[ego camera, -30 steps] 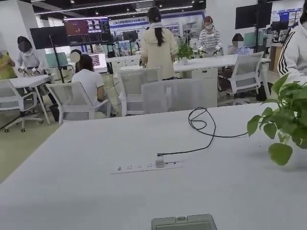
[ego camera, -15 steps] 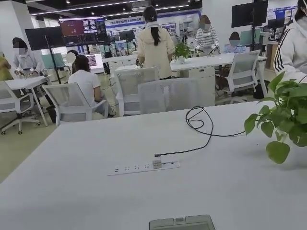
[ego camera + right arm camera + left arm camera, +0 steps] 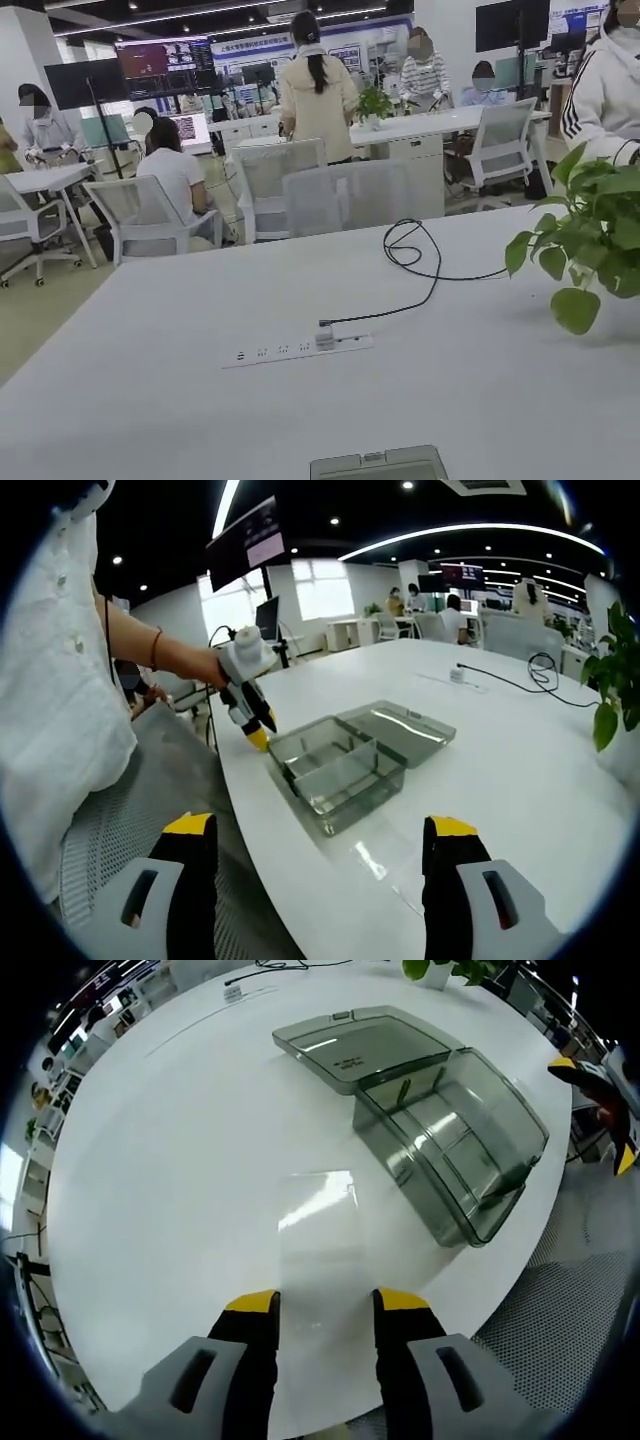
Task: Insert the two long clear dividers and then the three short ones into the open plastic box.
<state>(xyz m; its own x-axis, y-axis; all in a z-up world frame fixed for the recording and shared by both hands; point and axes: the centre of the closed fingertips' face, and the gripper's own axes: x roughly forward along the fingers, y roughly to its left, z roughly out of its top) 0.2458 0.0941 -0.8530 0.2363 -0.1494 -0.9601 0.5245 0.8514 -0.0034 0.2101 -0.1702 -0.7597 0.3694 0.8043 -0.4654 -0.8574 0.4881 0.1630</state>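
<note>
The open smoky plastic box (image 3: 455, 1150) lies near the table's edge, its flat lid (image 3: 360, 1048) hinged out behind it. In the right gripper view the box (image 3: 335, 768) shows clear partition walls inside. A clear divider sheet (image 3: 318, 1210) lies flat on the white table just ahead of my left gripper (image 3: 325, 1305), whose yellow-tipped jaws stand apart with the sheet's near end between them, not touching it. My right gripper (image 3: 320, 835) is open wide, back from the box over the table's edge. It sees the left gripper (image 3: 250, 715) at the box's far corner.
A white power strip (image 3: 297, 350) with a black cable (image 3: 420, 262) lies mid-table, and a leafy plant (image 3: 590, 245) stands at the right. The lid's edge (image 3: 378, 464) peeks in at the bottom of the head view. Chairs, desks and people fill the room beyond.
</note>
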